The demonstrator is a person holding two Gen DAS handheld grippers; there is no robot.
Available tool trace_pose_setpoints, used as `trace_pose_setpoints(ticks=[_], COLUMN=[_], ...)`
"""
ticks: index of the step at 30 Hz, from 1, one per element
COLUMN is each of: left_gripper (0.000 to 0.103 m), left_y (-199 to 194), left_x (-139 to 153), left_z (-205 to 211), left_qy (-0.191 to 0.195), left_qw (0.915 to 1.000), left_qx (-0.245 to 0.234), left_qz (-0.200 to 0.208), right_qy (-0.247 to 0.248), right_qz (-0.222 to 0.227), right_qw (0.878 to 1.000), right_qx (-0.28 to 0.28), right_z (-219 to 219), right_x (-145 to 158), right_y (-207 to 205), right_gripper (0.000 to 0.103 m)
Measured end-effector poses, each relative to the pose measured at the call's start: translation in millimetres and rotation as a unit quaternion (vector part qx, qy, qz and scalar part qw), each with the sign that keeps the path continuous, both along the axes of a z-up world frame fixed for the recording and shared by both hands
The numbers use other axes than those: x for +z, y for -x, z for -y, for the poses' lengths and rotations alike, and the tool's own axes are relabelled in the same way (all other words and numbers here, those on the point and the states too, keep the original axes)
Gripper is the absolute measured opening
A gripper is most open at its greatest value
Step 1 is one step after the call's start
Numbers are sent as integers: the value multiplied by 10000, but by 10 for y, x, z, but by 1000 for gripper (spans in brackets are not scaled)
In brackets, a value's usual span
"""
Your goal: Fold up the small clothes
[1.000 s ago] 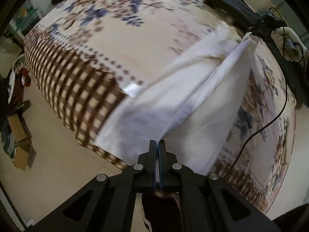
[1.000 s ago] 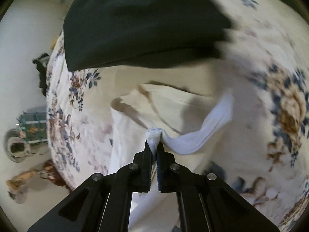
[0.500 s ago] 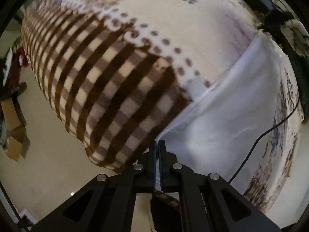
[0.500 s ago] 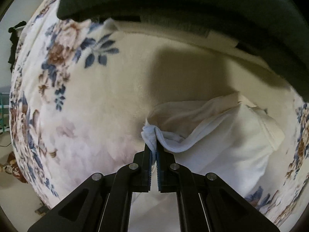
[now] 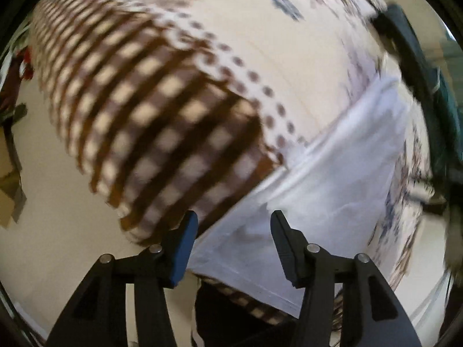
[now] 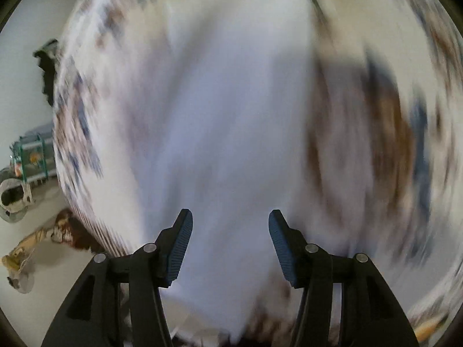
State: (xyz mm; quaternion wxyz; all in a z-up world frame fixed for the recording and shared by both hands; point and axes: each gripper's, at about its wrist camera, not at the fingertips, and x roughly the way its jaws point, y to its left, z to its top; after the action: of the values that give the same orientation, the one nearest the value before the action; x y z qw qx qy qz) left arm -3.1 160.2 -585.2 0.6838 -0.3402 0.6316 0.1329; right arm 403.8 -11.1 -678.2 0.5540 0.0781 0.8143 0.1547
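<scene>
A white garment (image 5: 332, 179) lies flat on the floral blanket (image 5: 260, 43), its near edge hanging over the bed's checked border (image 5: 162, 121). My left gripper (image 5: 233, 241) is open and empty just above that near edge. In the right wrist view the white garment (image 6: 220, 121) fills the middle, heavily blurred. My right gripper (image 6: 230, 241) is open and empty above it.
A dark garment (image 5: 416, 66) lies at the far right of the bed. Bare floor (image 5: 52, 225) lies left of the bed, with a cardboard box (image 5: 8, 190) at the edge. Clutter and a green rack (image 6: 31, 153) stand on the floor.
Both grippers have opened and let go of the white garment, which now lies flat on the bed. Both views are blurred from motion.
</scene>
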Motion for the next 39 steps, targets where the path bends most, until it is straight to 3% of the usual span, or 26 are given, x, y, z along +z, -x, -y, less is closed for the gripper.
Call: trace_pose_setpoints(ticks=[2, 3, 4, 5, 6, 7, 8, 11, 14, 15, 16, 17, 18, 20, 24, 28, 30, 34, 35, 36, 38, 39], left_gripper=[49, 43, 33, 9, 7, 7, 7, 8, 13, 28, 41, 67, 74, 74, 74, 74, 72, 66, 54, 30, 8, 6], left_y=[-132, -164, -194, -214, -219, -223, -223, -301, -498, -567, -689, -858, -998, -1421, -2485, -3419, -3941, -4506, -4627, -4694, -4818, -4845], left_x=[-109, -139, -170, -207, -233, -247, -226, 2, 465, 604, 743, 883, 961, 1070, 962, 739, 545, 201, 97, 35, -87, -103], left_z=[76, 124, 176, 216, 229, 229, 213, 292, 409, 425, 456, 480, 485, 541, 674, 730, 789, 854, 874, 892, 960, 979], left_qy=[-172, -280, -334, -423, -452, -459, -512, -635, -586, -570, -537, -457, -375, -172, 1, 1, 151, 373, 497, 561, 585, 593], left_qw=[9993, 9986, 9981, 9971, 9965, 9962, 9956, 9933, 9942, 9941, 9938, 9934, 9927, 9890, 9771, 9636, 9563, 9496, 9476, 9471, 9429, 9404], left_qx=[-307, -406, -493, -605, -663, -702, -740, -874, -900, -923, -941, -929, -907, -931, -1362, -1926, -2216, -2511, -2595, -2634, -2852, -2920], left_qz=[-137, -183, -152, -176, -214, -216, -257, -400, -55, 74, 237, 486, 708, 1136, 1632, 1856, 1901, 1838, 1794, 1745, 1616, 1636], right_qy=[-131, -216, -261, -325, -449, -516, -467, -540, -767, -877, -970, -1052, -1117, -1204, -1216, -1082, -1140, -1447, -1491, -1544, -1710, -1793], right_qz=[-618, -970, -1225, -1419, -1563, -1597, -1582, -1460, -1074, -952, -843, -701, -512, -164, 411, 1046, 1197, 1193, 1153, 1083, 888, 781], right_qw=[9978, 9944, 9908, 9870, 9829, 9813, 9817, 9834, 9870, 9871, 9866, 9859, 9847, 9826, 9749, 9632, 9544, 9368, 9336, 9297, 9249, 9224], right_qx=[-194, -349, -521, -676, -863, -947, -949, -930, -918, -944, -1000, -1099, -1239, -1404, -1817, -2228, -2486, -2954, -3048, -3162, -3277, -3330], right_z=[167, 241, 302, 343, 391, 409, 431, 480, 702, 851, 937, 1034, 1167, 1361, 1622, 1809, 1876, 1912, 1829, 1741, 1676, 1622], right_x=[-255, -420, -552, -653, -751, -816, -875, -889, -621, -498, -391, -280, -136, 71, 265, 333, 286, 58, -17, -119, -279, -358], right_y=[555, 877, 1115, 1303, 1504, 1640, 1760, 1897, 1797, 1715, 1625, 1532, 1361, 1093, 434, -371, -816, -1516, -1579, -1671, -1874, -1924], right_gripper=[57, 57, 57, 55, 50, 25, 11, 11, 15, 21, 43, 59, 61, 61, 61, 61, 61, 61, 61, 61, 61, 61])
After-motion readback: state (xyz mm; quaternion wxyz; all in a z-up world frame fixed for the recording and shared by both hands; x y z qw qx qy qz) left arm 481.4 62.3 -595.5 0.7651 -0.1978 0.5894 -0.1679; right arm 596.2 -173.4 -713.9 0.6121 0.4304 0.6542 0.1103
